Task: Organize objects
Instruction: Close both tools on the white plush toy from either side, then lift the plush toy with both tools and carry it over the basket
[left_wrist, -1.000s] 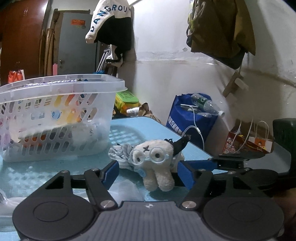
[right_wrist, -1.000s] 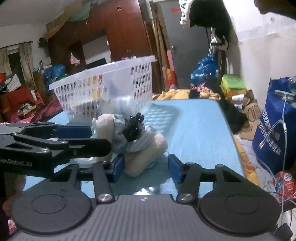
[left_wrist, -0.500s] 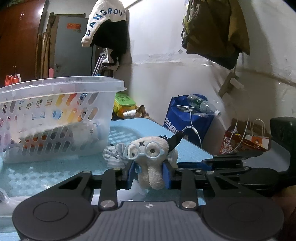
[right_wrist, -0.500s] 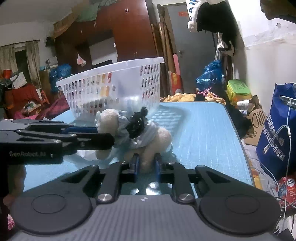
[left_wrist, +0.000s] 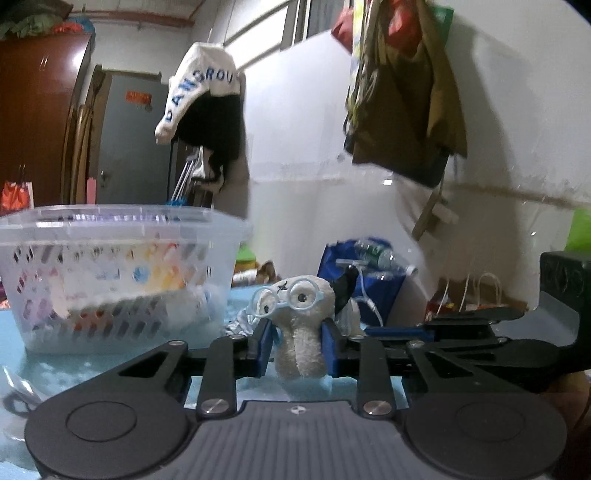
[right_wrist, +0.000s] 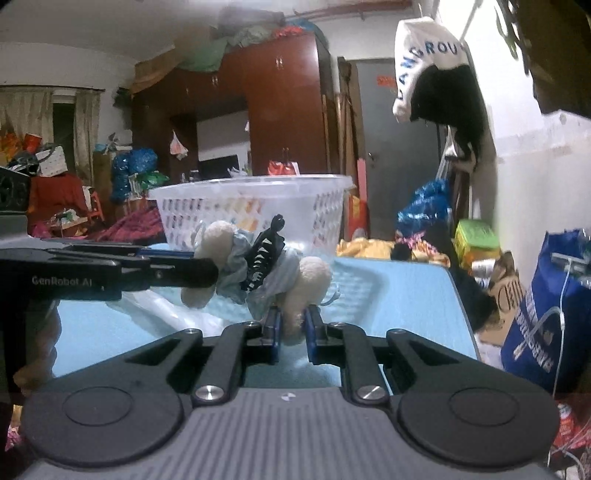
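Your left gripper (left_wrist: 297, 345) has its fingers squeezed on the plush toy's (left_wrist: 301, 325) head end. Your right gripper (right_wrist: 292, 332) pinches a leg of the same toy. It hangs just above the blue table (right_wrist: 399, 295). You are carrying it. Next, I think, lift it over the white basket's (left_wrist: 122, 221) rim, then let go.

One cream plush toy (left_wrist: 303, 325) with pale blue round glasses is showing, with one black toothed hair clip (right_wrist: 263, 258) on it at 12 o'clock. One translucent white perforated plastic basket (left_wrist: 110, 273) is standing at 10 o'clock. Two black two-finger grippers are showing: the left gripper (left_wrist: 298, 341) and the right gripper (right_wrist: 291, 330).
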